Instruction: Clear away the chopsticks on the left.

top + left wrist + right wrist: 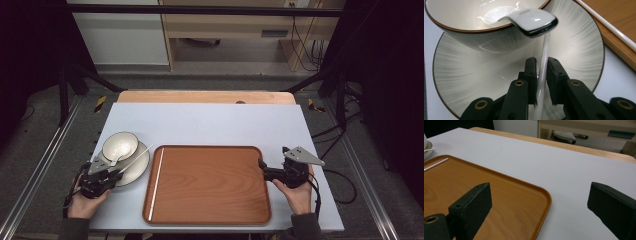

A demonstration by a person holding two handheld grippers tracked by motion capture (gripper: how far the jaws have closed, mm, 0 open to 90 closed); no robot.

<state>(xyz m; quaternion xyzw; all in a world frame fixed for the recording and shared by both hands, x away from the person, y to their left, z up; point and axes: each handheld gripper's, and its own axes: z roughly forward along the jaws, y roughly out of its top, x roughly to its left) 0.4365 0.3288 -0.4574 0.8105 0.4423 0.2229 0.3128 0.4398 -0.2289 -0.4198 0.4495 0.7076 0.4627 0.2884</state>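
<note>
A cream bowl [120, 144] stands on a grey-streaked plate [136, 170] at the table's left. A white ceramic spoon [529, 20] lies in the bowl [461, 15], its handle hanging over the rim. A white chopstick [544, 47] lies across the plate [579, 50], and my left gripper [541, 61] is shut on its near end. In the high view that gripper [118, 173] sits at the plate's front edge. A second white chopstick [156, 182] lies along the left side of the brown tray [210, 185]. My right gripper [261, 165] is wide open at the tray's right edge [544, 195], holding nothing.
A pale blue mat [210, 125] covers the wooden table, with bare room behind the tray. Black frame posts stand at both sides. The tray's raised rim lies between the plate and the tray's inside.
</note>
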